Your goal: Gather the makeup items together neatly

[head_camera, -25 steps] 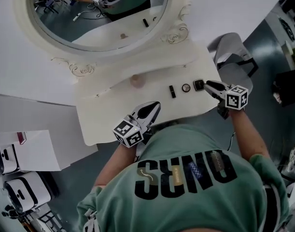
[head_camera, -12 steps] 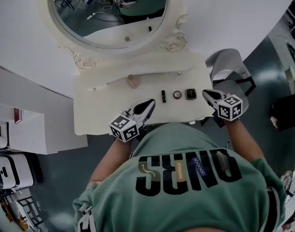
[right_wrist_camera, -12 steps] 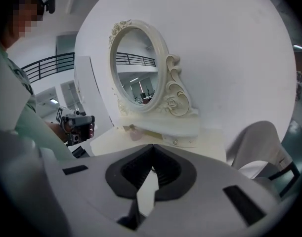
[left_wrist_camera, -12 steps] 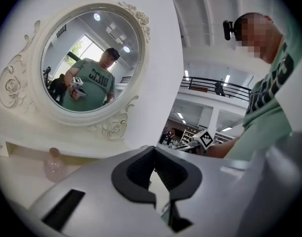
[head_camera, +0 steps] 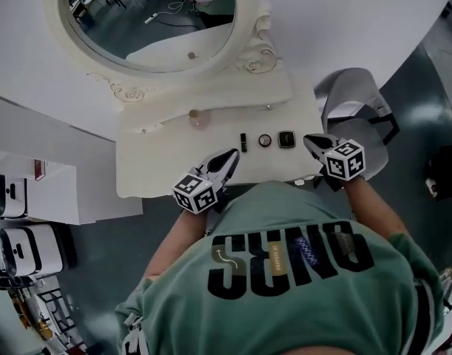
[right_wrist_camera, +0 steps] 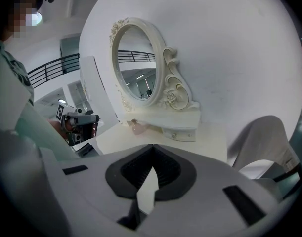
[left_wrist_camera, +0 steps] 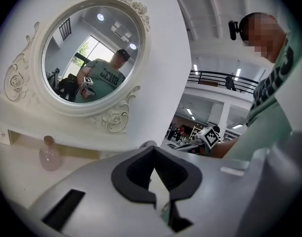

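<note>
So, both sets of jaws were pressed together, empty.
Left gripper point(head_camera: 230, 157) and right gripper point(head_camera: 311, 140) hovered mid-frame near the makeup items point(head_camera: 265, 140) on the vanity point(head_camera: 148, 170).

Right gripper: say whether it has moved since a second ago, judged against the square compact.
Yes. The right gripper has drawn back rightward from the square compact it was nearly touching; a gap now separates them.

Row laid on cream dressing table point(head_camera: 144, 176): black lipstick tube point(head_camera: 243, 142), small round compact point(head_camera: 265, 140), square black compact point(head_camera: 286, 139). Row is placed between left gripper point(head_camera: 232, 157) and right gripper point(head_camera: 309, 139), the square compact just beside the right one. Pink round bottle point(head_camera: 200, 119) is set beyond the left gripper, before the oval white-framed mirror point(head_camera: 137, 21).
</note>
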Tool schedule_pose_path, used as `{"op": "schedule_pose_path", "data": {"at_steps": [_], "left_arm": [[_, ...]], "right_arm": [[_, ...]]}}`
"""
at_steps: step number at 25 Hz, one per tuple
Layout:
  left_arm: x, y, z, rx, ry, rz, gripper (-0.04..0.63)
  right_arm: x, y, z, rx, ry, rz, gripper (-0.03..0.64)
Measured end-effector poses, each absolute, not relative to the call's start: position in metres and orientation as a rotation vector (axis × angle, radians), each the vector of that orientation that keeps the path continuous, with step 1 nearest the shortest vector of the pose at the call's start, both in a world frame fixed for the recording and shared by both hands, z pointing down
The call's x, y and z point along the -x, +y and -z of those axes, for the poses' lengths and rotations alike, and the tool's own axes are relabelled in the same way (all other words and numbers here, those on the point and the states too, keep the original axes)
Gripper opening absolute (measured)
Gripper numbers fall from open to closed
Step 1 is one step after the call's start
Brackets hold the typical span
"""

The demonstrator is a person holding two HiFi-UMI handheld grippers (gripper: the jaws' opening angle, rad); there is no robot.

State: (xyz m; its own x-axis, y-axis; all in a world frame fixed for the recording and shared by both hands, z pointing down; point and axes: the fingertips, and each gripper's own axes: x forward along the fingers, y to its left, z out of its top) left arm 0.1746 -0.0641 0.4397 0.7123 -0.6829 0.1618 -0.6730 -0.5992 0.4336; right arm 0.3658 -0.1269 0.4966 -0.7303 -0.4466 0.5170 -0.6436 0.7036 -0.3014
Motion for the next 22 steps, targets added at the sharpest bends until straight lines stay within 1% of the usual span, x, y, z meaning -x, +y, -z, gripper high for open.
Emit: {"op": "schedule_pose_path", "data": {"at_steps": [22], "left_arm": [[-0.169, -0.077, -0.441, -2.454, -1.029, 0.044, 0.003]], "right_arm": [[-0.371, -0.132, -0.497, -0.857, -2.471, -0.619, -0.008]]}}
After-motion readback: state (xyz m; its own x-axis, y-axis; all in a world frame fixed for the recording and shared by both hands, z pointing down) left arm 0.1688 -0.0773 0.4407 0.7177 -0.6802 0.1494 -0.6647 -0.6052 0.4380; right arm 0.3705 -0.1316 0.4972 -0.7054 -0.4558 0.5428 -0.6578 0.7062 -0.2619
